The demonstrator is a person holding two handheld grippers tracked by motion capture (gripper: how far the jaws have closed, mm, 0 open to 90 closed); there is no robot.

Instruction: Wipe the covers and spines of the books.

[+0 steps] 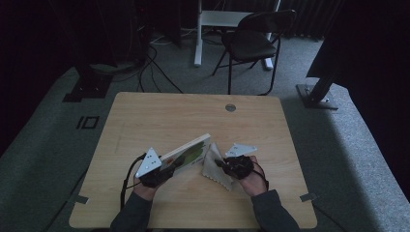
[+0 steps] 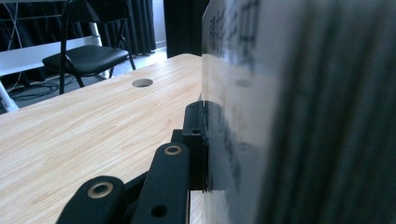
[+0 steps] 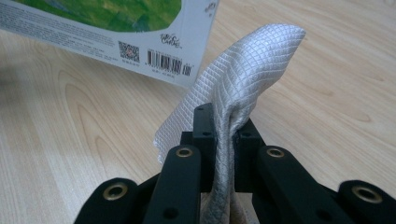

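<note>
A black folding chair (image 1: 256, 41) stands on the carpet beyond the table's (image 1: 159, 116) far edge at about 1 o'clock, and a round cable hole (image 1: 230, 108) sits near that edge at 12; neither is close to the work. The left gripper (image 1: 167, 170) clamps the near end of a flat printed box (image 1: 188, 152), whose long axis runs from 8 toward 2 o'clock, raised off the wood. The right gripper (image 1: 220, 163) pinches a white quilted cloth (image 1: 212, 166) just beside the box's right end. Bare tabletop lies open toward 12, 9 and 3.
</note>
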